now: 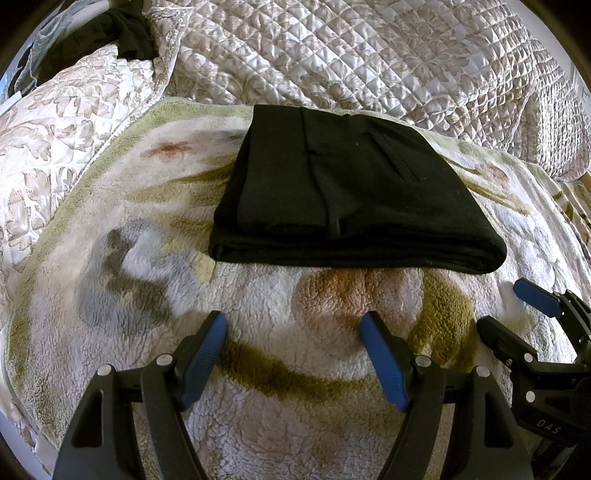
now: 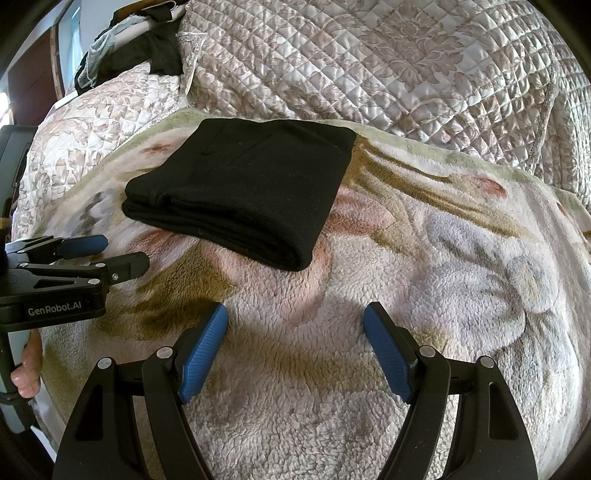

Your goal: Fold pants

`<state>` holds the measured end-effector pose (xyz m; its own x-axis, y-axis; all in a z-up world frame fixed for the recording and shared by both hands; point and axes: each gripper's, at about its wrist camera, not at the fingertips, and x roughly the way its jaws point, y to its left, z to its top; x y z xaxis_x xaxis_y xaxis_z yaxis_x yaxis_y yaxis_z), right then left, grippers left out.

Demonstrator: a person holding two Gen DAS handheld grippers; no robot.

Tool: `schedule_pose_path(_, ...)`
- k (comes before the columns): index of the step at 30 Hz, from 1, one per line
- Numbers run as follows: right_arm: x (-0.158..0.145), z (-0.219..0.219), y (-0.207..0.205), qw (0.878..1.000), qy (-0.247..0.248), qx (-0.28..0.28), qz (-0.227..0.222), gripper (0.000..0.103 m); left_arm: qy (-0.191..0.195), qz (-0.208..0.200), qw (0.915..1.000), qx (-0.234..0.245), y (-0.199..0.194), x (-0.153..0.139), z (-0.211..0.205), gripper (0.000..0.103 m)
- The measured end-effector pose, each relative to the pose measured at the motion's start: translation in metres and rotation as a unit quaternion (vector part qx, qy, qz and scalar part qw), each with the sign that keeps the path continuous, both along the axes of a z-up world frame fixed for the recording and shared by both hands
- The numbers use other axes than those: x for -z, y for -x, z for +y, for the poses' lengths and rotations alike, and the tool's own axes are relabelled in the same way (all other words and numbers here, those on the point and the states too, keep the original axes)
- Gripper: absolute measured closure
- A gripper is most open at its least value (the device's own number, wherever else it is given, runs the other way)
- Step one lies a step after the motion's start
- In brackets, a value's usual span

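The black pants [image 1: 343, 192] lie folded into a compact stack on a fluffy floral blanket [image 1: 155, 280]. They also show in the right wrist view [image 2: 243, 195], ahead and to the left. My left gripper [image 1: 293, 325] is open and empty, hovering over the blanket just short of the pants' near edge. My right gripper [image 2: 295, 317] is open and empty, over the blanket to the right of the pants. The right gripper shows at the right edge of the left wrist view [image 1: 513, 306]. The left gripper shows at the left of the right wrist view [image 2: 122, 251].
A quilted beige bedspread [image 1: 388, 55] covers the bed behind the blanket. A dark garment [image 1: 122, 33] lies at the back left near a quilted pillow [image 1: 74, 110]. A hand [image 2: 27, 373] shows at the left edge.
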<state>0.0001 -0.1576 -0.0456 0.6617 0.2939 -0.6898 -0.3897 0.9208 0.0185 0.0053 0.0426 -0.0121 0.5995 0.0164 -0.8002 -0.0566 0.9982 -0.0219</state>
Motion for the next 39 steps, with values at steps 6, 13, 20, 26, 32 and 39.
schedule_pose_path(6,0.0,-0.0002,-0.0002,1.0,0.0,0.0,0.0,0.027,-0.003,0.001,1.0,0.0,-0.0005,0.0004,-0.0011,0.025)
schedule_pose_path(13,0.0,-0.0002,-0.0003,1.0,0.0,0.0,0.0,0.027,-0.001,0.001,1.0,0.0,-0.0011,0.0,-0.0007,0.025)
schedule_pose_path(20,0.0,-0.0002,-0.0003,1.0,0.0,0.0,0.0,0.027,-0.001,0.001,1.0,0.0,-0.0011,-0.0002,-0.0005,0.025)
schedule_pose_path(26,0.0,-0.0001,-0.0002,1.0,0.0,0.0,0.0,0.027,-0.002,0.002,1.0,0.0,-0.001,0.0002,-0.0012,0.025)
schedule_pose_path(32,0.0,0.0,-0.0001,1.0,0.0,0.0,0.0,0.027,-0.001,0.003,1.0,0.0,-0.0004,0.0003,-0.0013,0.024)
schedule_pose_path(39,0.0001,-0.0001,-0.0001,1.0,0.0,0.0,0.0,0.027,0.001,0.004,1.0,0.001,0.0014,0.0006,-0.0008,0.024)
